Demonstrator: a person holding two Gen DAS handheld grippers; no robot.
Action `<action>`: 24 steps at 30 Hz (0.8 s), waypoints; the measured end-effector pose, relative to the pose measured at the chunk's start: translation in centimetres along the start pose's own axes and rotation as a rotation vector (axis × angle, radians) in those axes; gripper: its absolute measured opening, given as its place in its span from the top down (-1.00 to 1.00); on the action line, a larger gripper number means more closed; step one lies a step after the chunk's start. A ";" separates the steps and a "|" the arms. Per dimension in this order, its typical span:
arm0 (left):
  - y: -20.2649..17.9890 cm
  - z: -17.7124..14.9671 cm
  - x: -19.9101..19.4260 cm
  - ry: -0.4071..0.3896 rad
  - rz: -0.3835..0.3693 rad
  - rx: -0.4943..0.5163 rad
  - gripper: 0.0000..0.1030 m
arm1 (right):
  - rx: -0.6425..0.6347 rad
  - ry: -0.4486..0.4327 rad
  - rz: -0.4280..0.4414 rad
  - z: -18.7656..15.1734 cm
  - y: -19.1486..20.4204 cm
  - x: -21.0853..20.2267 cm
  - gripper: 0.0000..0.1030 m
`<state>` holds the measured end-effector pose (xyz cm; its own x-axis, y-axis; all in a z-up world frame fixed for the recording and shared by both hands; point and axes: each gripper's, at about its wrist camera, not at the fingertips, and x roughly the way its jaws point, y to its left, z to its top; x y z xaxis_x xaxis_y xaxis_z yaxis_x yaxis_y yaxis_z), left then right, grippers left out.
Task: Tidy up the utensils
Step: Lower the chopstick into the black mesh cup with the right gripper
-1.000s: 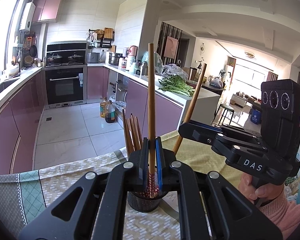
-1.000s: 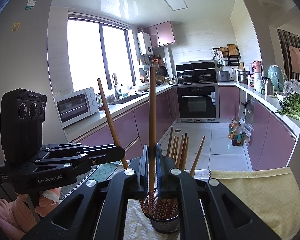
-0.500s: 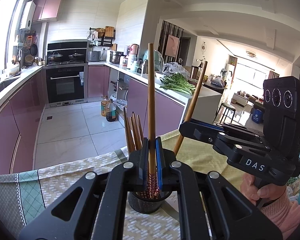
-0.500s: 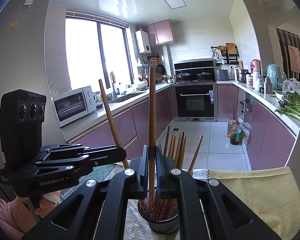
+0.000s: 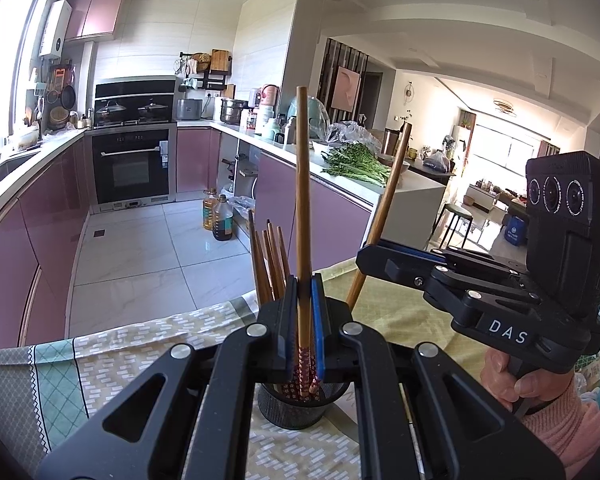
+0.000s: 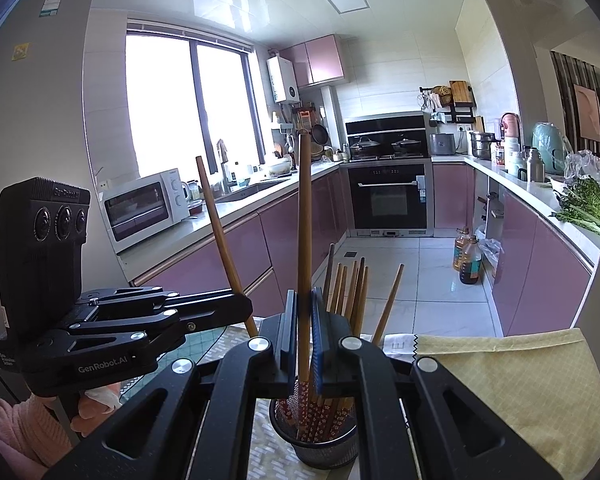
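Left wrist view: left claw [image 5: 305, 320] is clamped on a long brown wooden chopstick with a red patterned tip [image 5: 302, 216], held upright, tip now down inside the black mesh cylindrical holder [image 5: 300, 408], lower than a second ago, when the holder sat further under the claw. Holder stands on the green-and-cream patterned tablecloth surface [image 5: 140, 344] and carries a bundle of matching chopsticks [image 5: 269, 264]. Right claw [image 5: 370, 254] appears at right, pinching a second brown chopstick [image 5: 384, 216] tilted, its lower end just beside the holder rim. Right wrist view: right claw [image 6: 305, 344] is closed on its own upright chopstick [image 6: 303, 240], tip among the red patterned ends in the holder [image 6: 316, 436]; it too has dropped since the earlier frames. Left claw [image 6: 236, 304] shows at left, gripping a slanted chopstick [image 6: 224, 240]. Judgement: both sticks are nearly seated, so release comes next; letting go while tilted could leave one leaning out.
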<state>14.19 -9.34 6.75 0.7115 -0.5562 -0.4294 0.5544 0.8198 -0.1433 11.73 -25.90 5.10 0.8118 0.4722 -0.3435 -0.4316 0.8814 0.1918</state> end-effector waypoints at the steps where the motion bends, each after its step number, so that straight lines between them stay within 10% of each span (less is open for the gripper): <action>1: 0.1 0.1 0.1 0.001 0.001 -0.001 0.85 | 0.001 0.002 -0.001 0.0 0.0 0.1 0.89; 24: -0.7 0.1 1.0 0.035 0.013 0.005 0.85 | 0.025 0.028 -0.008 -0.6 -0.5 1.0 0.89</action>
<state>14.55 -10.45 6.52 0.7028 -0.5406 -0.4624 0.5476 0.8260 -0.1335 12.52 -25.89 4.15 0.8039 0.4652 -0.3706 -0.4146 0.8850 0.2116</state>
